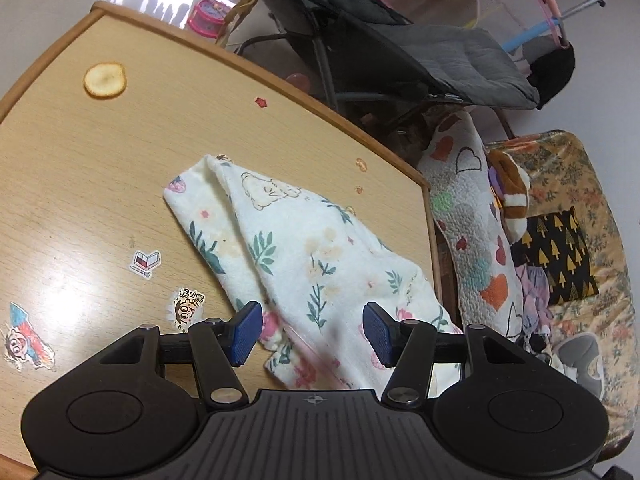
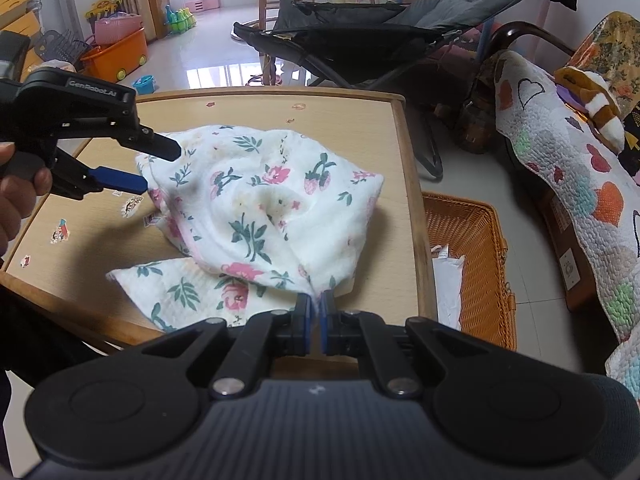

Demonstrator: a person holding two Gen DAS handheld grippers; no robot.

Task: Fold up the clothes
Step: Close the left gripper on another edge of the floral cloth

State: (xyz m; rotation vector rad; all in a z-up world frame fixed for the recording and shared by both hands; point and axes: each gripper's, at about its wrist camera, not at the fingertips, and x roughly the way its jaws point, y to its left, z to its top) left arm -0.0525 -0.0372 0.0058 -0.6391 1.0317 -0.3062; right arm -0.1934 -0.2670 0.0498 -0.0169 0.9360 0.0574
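A white cloth printed with flowers and leaves point(image 1: 304, 248) lies bunched on the wooden table point(image 1: 80, 160). My left gripper point(image 1: 312, 320) stands open just over the cloth's near part, its blue pads point(image 1: 248, 332) apart on either side and not pressing it. In the right wrist view the same cloth point(image 2: 260, 200) rises in a soft mound. My right gripper point(image 2: 316, 308) is shut on a pinched corner of it at the table's near right edge. The left gripper point(image 2: 160, 168), held by a hand point(image 2: 16, 200), sits open at the cloth's left edge.
Stickers point(image 1: 146, 264) and a round pale slice point(image 1: 105, 80) lie on the table point(image 2: 352, 128). A wicker basket point(image 2: 476, 248) holding something white stands on the floor to the right. Beyond are a heart-patterned quilt point(image 2: 560, 168) over a chair and a grey reclining seat point(image 2: 360, 40).
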